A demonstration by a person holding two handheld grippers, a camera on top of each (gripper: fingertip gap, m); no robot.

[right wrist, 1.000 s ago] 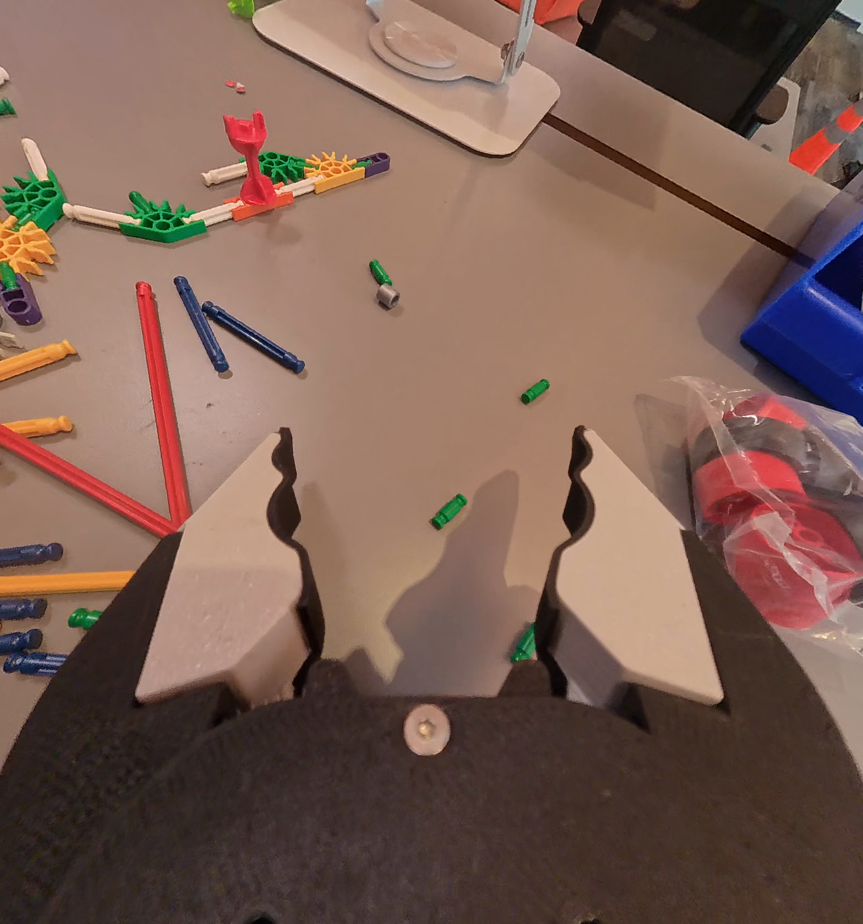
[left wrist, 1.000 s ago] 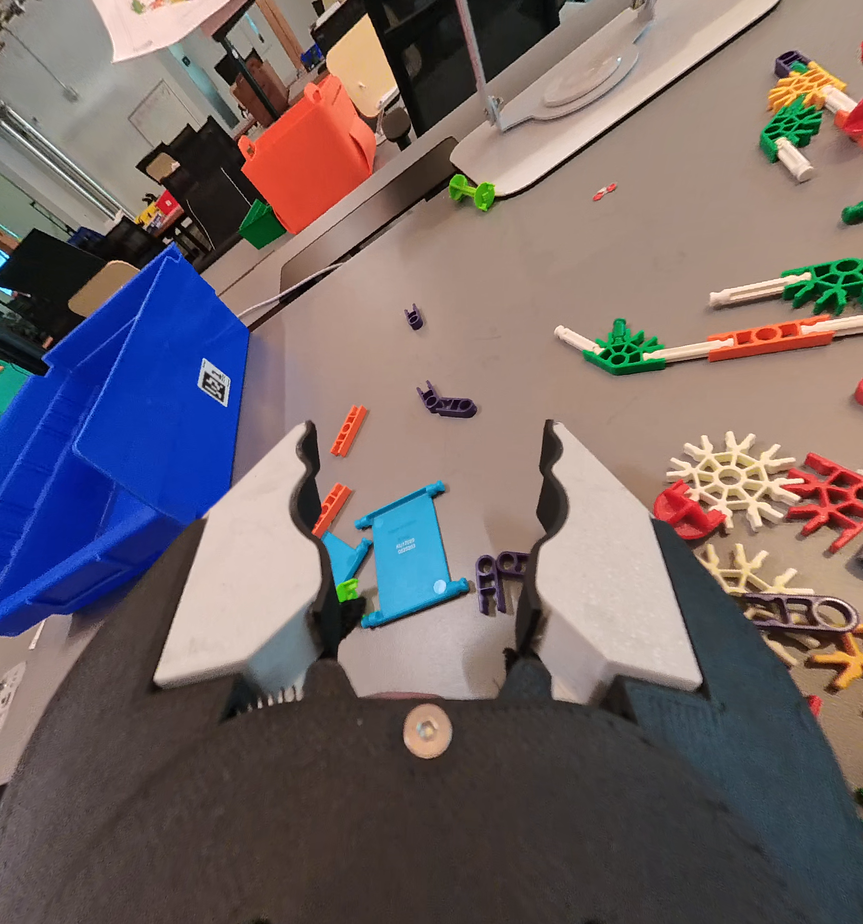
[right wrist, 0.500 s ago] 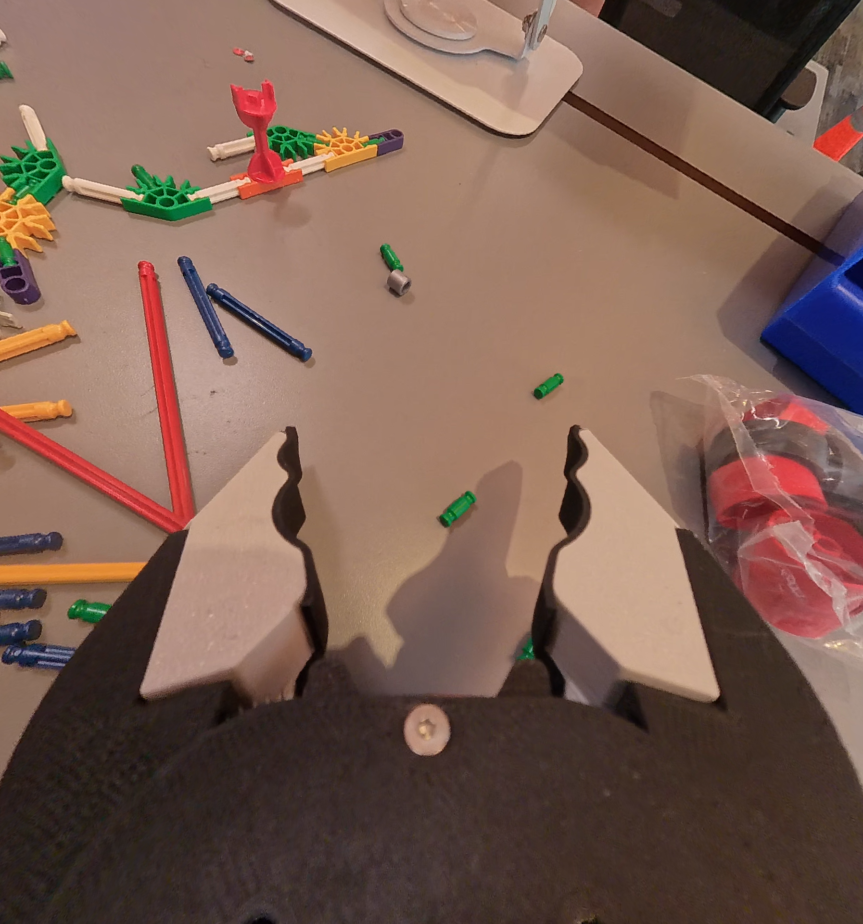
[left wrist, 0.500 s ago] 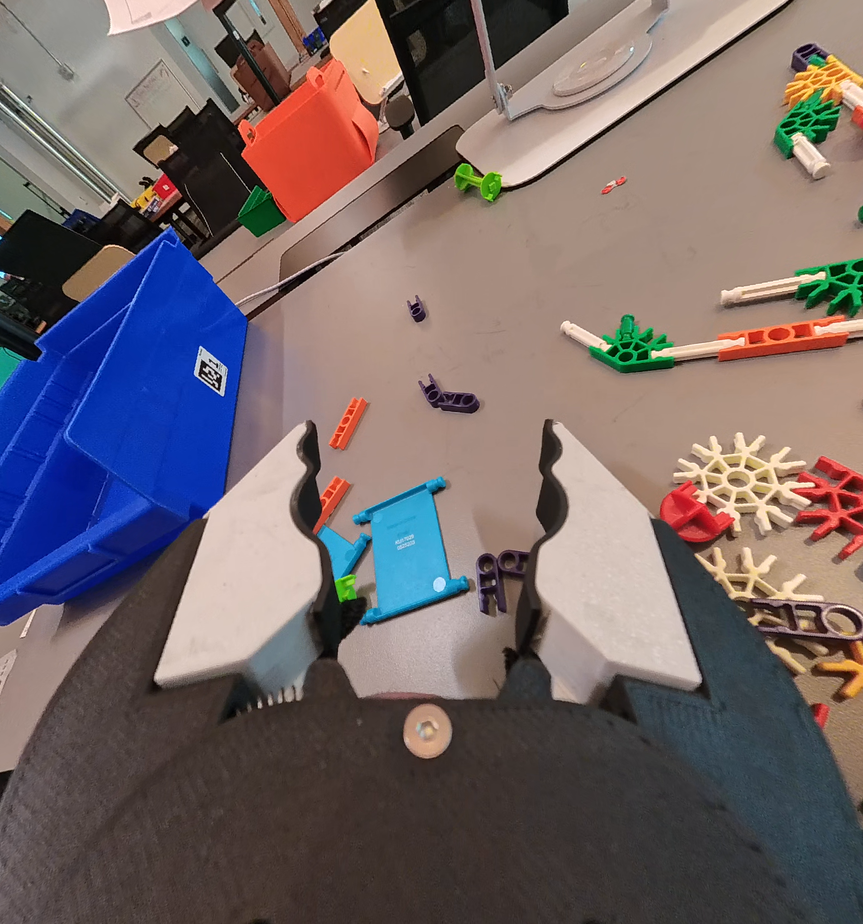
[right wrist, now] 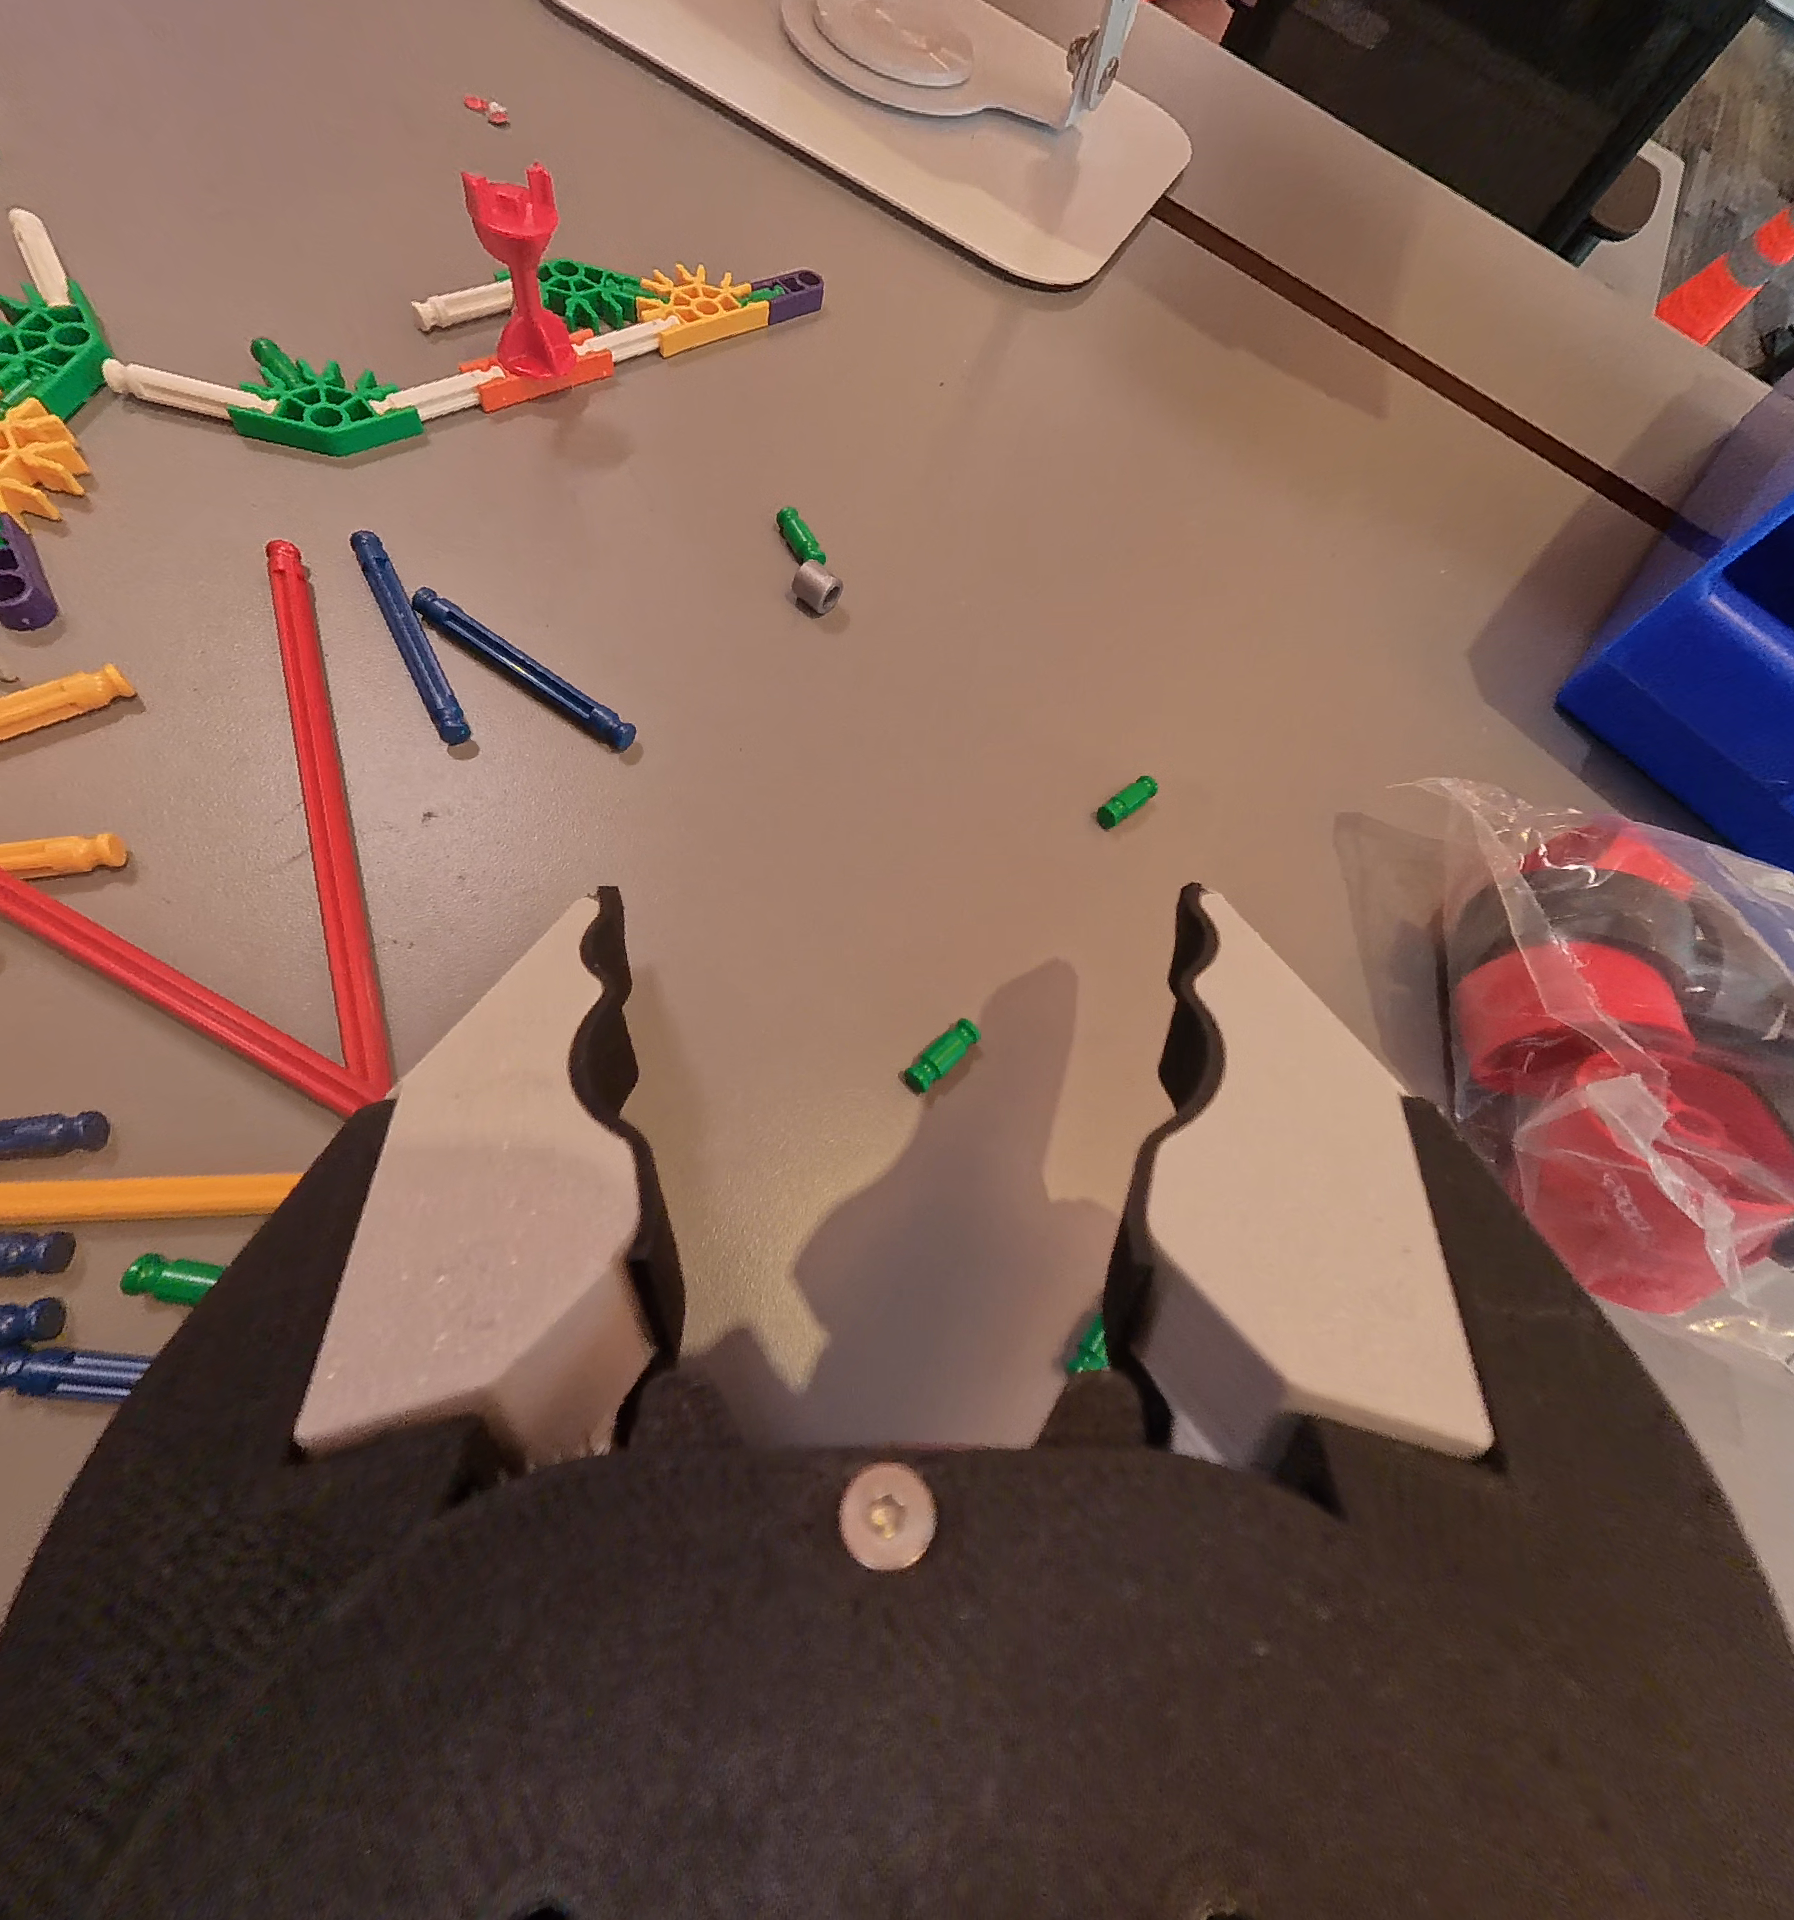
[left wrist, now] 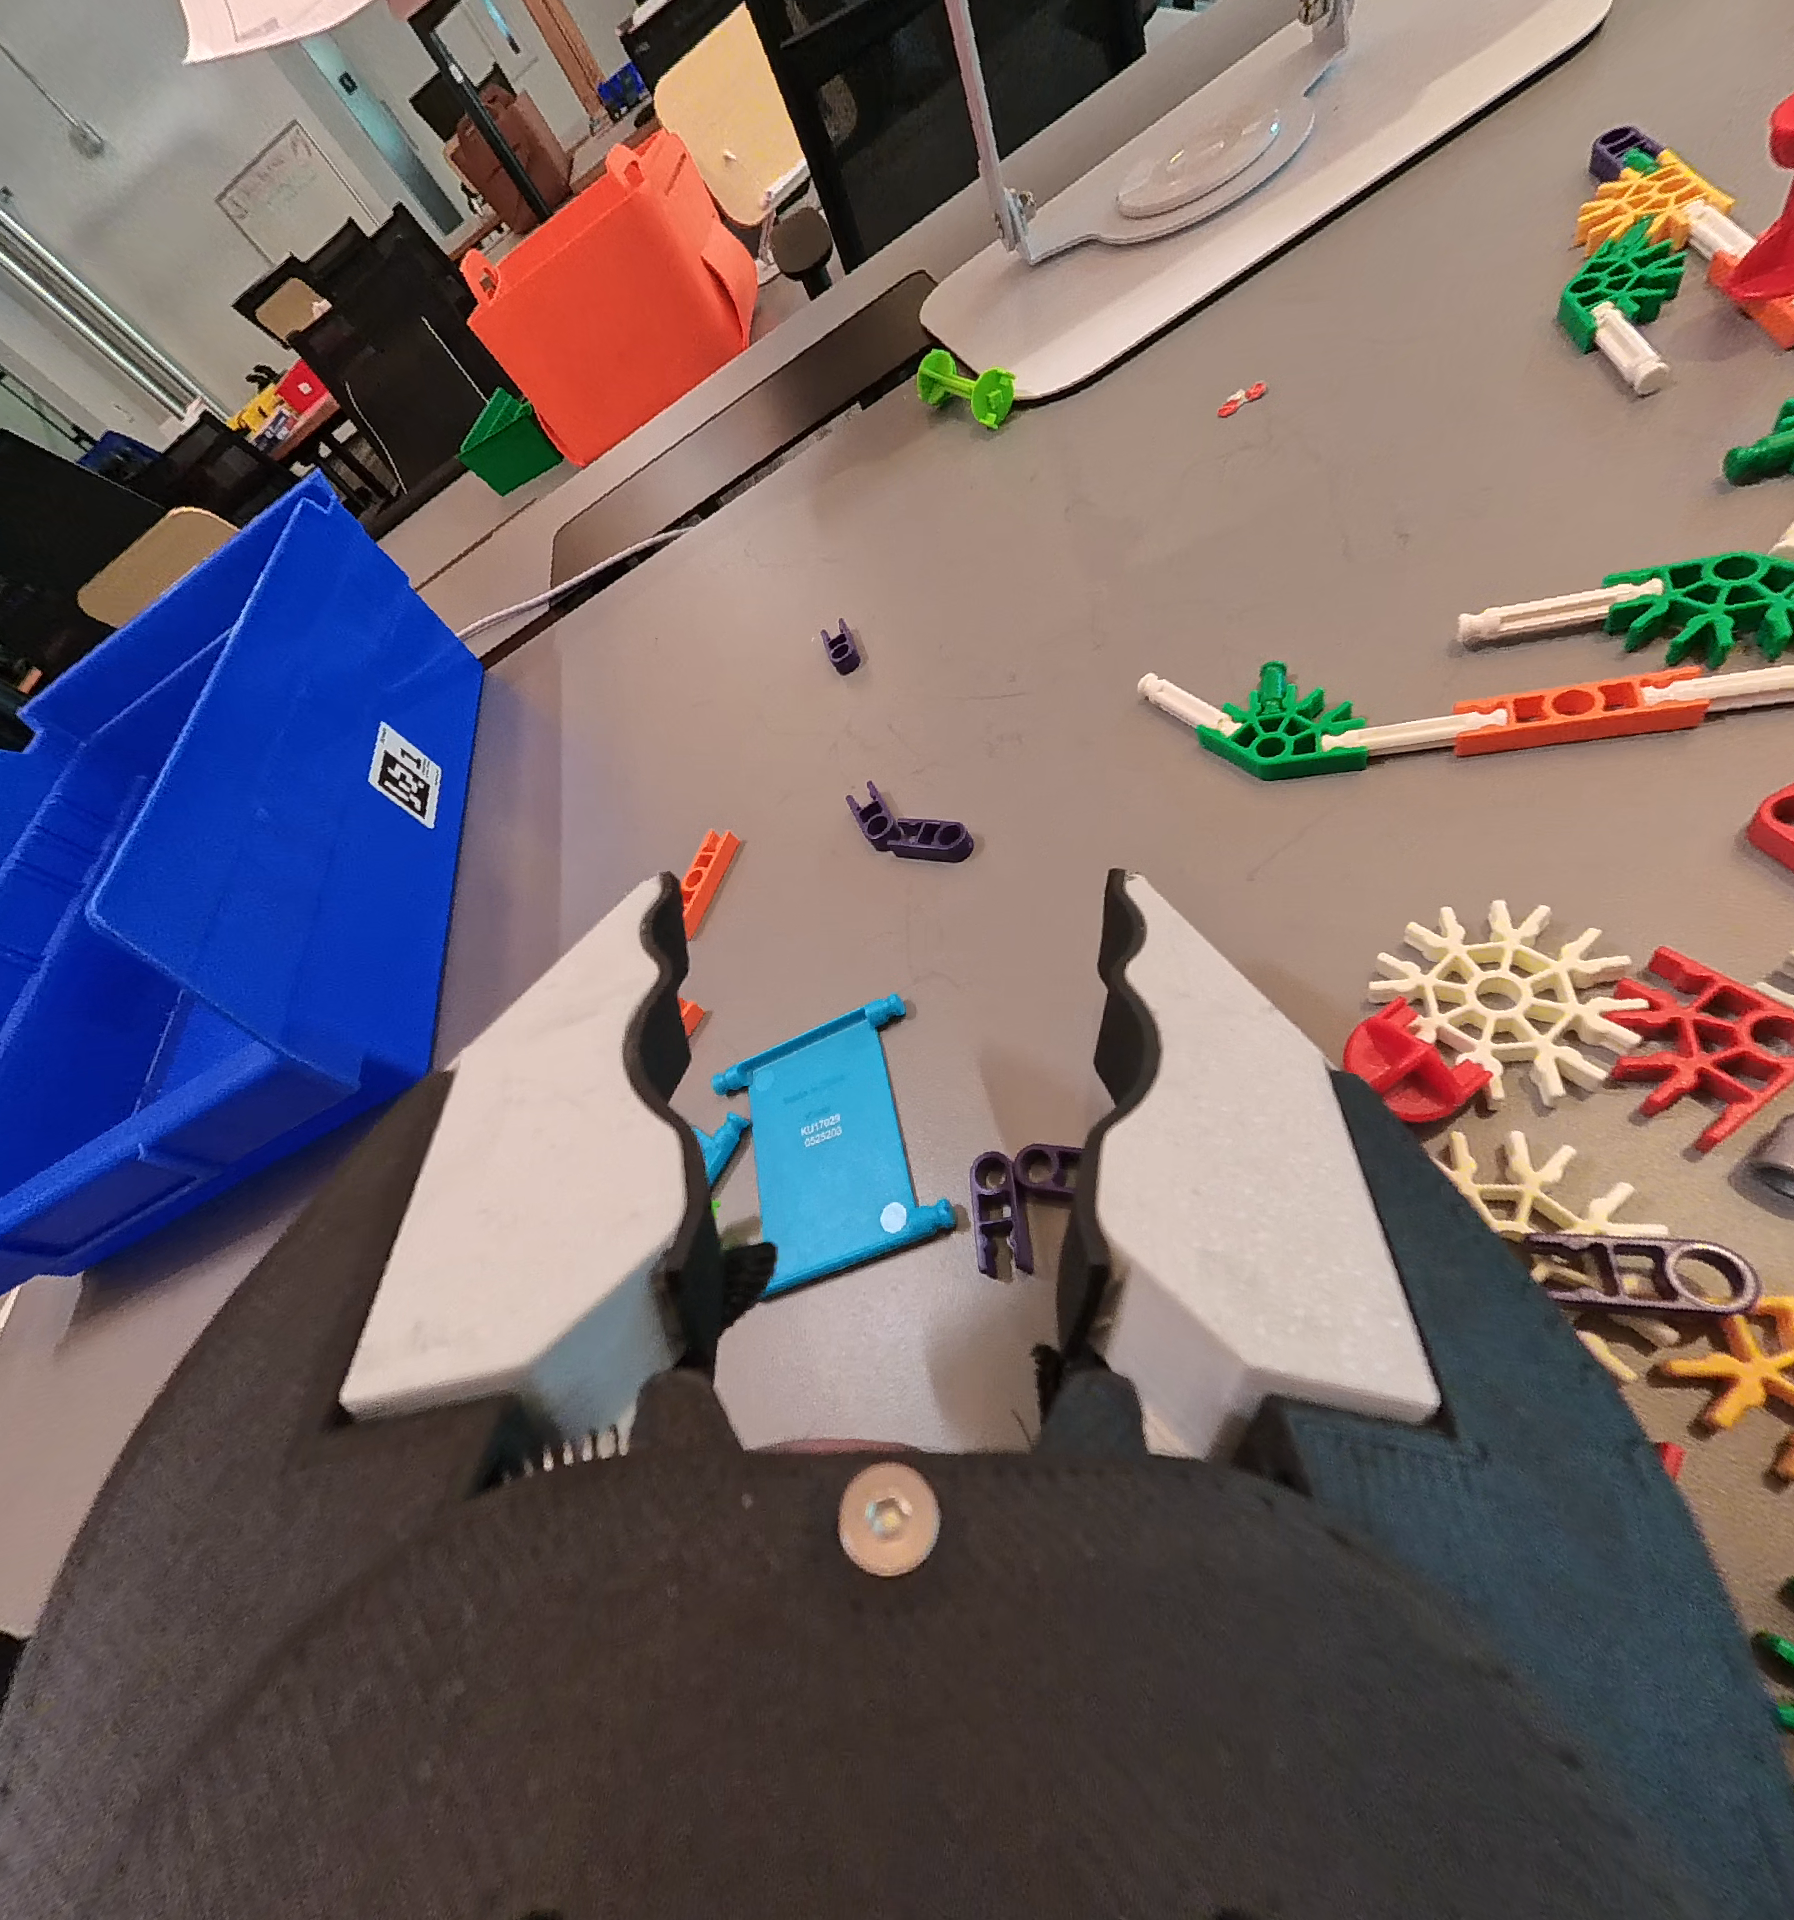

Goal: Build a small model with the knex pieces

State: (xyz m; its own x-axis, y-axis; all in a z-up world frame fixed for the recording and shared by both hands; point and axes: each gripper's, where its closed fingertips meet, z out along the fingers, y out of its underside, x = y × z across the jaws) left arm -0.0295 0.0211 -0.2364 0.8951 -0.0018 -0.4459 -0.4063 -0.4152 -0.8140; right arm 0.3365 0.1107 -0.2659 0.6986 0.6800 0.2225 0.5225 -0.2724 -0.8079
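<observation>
My left gripper (left wrist: 893, 894) is open and empty above the grey table (left wrist: 1028, 582). Between its fingers lies a flat light-blue panel piece (left wrist: 833, 1141), with a small purple connector (left wrist: 1007, 1203) beside the right finger and a purple clip (left wrist: 908, 826) just beyond the tips. My right gripper (right wrist: 898, 904) is open and empty above the same table (right wrist: 976, 468). A short green rod (right wrist: 941, 1055) lies between its fingers, and another green rod (right wrist: 1126, 801) lies just past the right fingertip.
A blue bin (left wrist: 166, 883) stands at the left. Loose snowflake connectors (left wrist: 1495, 997) and a green-white-orange rod chain (left wrist: 1444, 717) lie to the right. In the right wrist view, red rods (right wrist: 321, 821), blue rods (right wrist: 519, 665), a bag of red wheels (right wrist: 1641, 1122), a blue bin (right wrist: 1724, 665) and a stand base (right wrist: 976, 135). The stand base (right wrist: 976, 135) is about 35 cm from my right fingertips.
Both views have shifted slightly. The left gripper has drifted a little toward the blue bin side; the right gripper has drifted forward and right. Both stay open and empty.
</observation>
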